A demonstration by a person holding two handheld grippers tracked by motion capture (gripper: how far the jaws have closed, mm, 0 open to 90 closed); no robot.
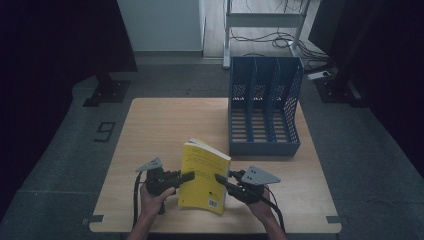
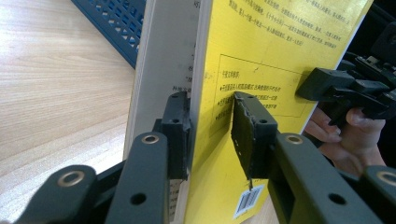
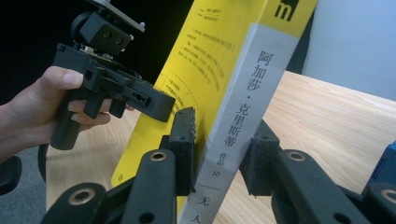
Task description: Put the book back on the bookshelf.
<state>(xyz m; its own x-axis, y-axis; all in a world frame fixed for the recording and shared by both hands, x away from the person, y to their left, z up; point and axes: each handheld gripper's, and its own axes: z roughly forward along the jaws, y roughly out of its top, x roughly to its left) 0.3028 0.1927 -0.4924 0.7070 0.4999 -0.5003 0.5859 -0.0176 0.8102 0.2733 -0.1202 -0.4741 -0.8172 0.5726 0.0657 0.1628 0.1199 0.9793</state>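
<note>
Yellow book (image 1: 204,176) upright between left gripper (image 1: 187,176) and right gripper (image 1: 220,179).

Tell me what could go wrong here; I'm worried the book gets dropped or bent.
1. The left gripper straddles the fore-edge of the yellow book with one pad visibly off the cover, so the pages might slip.
2. The right gripper pinches only the spine, so the upright book could twist or tip before reaching the blue file rack.

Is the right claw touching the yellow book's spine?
Touching. The right gripper view shows the right claw with both pads pressed against the yellow book at its grey spine.
</note>
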